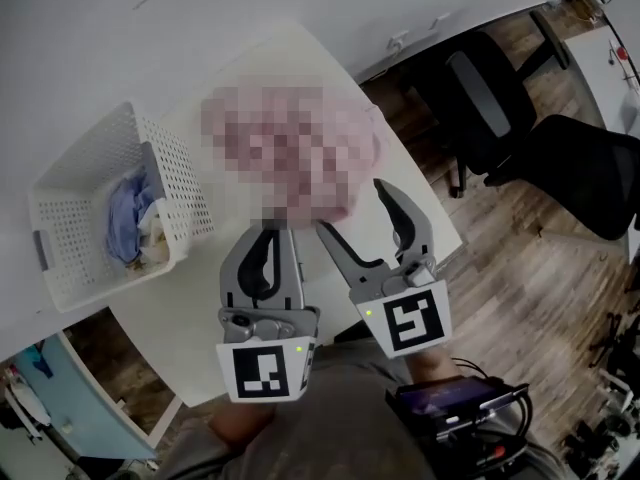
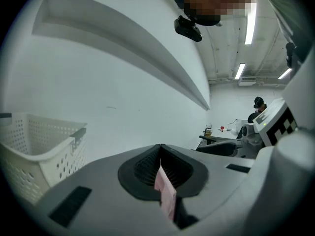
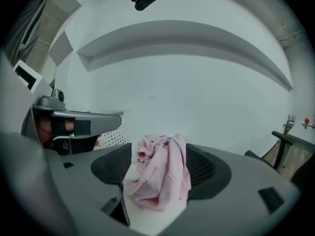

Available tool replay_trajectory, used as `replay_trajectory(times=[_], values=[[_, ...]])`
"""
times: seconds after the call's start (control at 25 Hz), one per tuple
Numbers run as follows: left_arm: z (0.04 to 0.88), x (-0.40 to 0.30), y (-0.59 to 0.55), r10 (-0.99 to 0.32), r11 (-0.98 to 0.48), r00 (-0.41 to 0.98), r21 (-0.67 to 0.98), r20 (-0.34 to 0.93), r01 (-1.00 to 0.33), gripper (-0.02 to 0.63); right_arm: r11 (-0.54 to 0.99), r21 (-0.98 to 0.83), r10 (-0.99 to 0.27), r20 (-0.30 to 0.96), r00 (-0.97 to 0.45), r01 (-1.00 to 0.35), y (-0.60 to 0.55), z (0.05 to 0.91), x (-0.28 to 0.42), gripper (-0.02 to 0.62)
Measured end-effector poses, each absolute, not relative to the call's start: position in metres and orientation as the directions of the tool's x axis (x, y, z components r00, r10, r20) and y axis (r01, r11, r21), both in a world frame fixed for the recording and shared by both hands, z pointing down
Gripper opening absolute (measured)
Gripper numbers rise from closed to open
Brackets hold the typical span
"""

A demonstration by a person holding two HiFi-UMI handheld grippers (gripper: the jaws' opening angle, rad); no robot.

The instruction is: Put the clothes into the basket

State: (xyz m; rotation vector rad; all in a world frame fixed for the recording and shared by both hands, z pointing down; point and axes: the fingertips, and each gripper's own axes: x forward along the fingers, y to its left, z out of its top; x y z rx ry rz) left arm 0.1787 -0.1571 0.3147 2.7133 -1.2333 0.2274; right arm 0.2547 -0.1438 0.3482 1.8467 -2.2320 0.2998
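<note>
A pink garment lies bunched on the white table, mostly under a mosaic patch. My left gripper is at its near edge, shut on a thin fold of pink cloth; the jaws meet around it. My right gripper is beside it with its jaws apart. A wad of the pink garment lies loosely between its pads. The white perforated basket stands on the table's far left and holds blue clothing.
The basket's wall shows left of my left gripper, and a corner of the basket shows behind the left jaw in the right gripper view. Two black office chairs stand on the wooden floor to the right. The table's near edge is by my body.
</note>
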Motion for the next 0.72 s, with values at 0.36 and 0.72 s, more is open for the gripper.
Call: replay_trajectory(times=[0.36,0.72], values=[[0.372,0.179,-0.21,-0.768,-0.567,0.566,0.096,0.3,-0.818,0.009,0.237,-0.089,-0.874,0.416,-0.252,-0.968,-0.201,0.422,0.262,0.408],[0.383,0.171,-0.225,-0.773,-0.544,0.547,0.108,0.321,-0.832,0.011,0.225,-0.047,-0.855,0.469,-0.221,-0.973,-0.218,0.447,0.267,0.061]])
